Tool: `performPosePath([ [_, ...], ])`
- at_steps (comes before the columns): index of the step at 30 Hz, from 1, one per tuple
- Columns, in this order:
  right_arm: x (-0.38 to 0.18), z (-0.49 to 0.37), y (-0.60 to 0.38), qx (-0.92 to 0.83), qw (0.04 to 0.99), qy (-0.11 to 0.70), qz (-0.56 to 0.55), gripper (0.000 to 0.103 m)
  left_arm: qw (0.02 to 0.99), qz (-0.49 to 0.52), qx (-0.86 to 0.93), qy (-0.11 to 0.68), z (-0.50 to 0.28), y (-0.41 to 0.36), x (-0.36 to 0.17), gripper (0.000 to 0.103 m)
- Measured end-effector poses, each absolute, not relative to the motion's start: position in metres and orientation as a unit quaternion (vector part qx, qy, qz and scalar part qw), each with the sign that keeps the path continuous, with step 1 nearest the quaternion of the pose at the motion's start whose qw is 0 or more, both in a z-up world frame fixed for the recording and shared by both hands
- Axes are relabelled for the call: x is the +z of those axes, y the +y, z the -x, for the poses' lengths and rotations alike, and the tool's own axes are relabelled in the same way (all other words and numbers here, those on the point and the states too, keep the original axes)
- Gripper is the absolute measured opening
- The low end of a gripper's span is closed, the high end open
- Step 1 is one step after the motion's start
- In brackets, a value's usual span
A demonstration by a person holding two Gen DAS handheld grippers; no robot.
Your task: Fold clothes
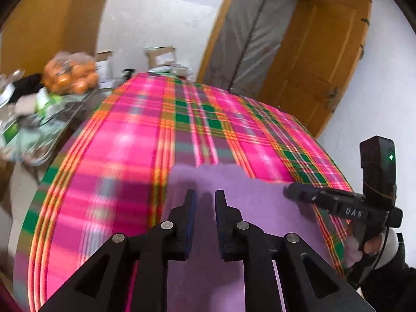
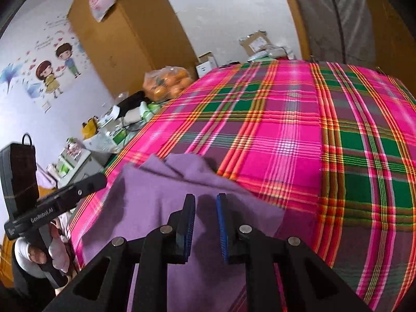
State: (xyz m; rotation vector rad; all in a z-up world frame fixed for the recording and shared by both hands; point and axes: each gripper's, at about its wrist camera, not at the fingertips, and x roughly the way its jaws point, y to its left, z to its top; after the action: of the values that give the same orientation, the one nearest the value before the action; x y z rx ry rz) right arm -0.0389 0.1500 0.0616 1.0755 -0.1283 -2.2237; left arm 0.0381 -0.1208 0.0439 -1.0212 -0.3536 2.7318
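Right now, left gripper [image 1: 205, 195]: jaws parted with a clear gap, nothing between them, poised above the purple garment [image 1: 234, 208].
Right gripper [image 2: 206, 199]: likewise spread and gripping nothing, hanging over the same cloth.
Garment: lies at the near edge of the plaid bedspread [image 2: 286, 135], already doubled in layers, its far edge rumpled into small peaks; the near part hides under the tools.
Stage, as a judgement: fits either a half-made fold or a bundle just laid down; these views cannot tell which.
Doing it well: any grip should pinch one clean edge through all layers, both tools level, so the fold lands square and the rumples smooth out.
Beyond: a bag of oranges [image 2: 166, 83] on the cluttered side table, well apart.
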Motion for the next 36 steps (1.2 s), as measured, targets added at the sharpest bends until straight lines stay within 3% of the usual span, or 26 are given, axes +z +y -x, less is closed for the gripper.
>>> performPosePath([
  [4, 0.049, 0.051, 0.147, -0.85, 0.313, -0.044, -0.421, 0.017, 0.108, 0.393, 0.903, -0.135, -0.005, -0.125, 0.018, 0.015],
  [13, 0.04, 0.058, 0.143, -0.852, 0.31, -0.043, -0.419, 0.023, 0.122, 0.367, 0.911, -0.146, -0.008, -0.128, 0.011, 0.015],
  [25, 0.06, -0.025, 0.128, -0.853, 0.379, 0.031, -0.358, 0.027, 0.089, 0.341, 0.923, -0.158, -0.089, -0.13, 0.011, 0.015],
  [28, 0.056, -0.024, 0.127, -0.853, 0.371, 0.04, -0.366, 0.022, 0.088, 0.338, 0.922, -0.164, -0.102, -0.132, 0.003, 0.015],
  [36, 0.075, -0.06, 0.146, -0.856, 0.392, 0.052, -0.332, 0.021, 0.084, 0.33, 0.926, -0.162, -0.13, -0.133, 0.001, 0.015],
])
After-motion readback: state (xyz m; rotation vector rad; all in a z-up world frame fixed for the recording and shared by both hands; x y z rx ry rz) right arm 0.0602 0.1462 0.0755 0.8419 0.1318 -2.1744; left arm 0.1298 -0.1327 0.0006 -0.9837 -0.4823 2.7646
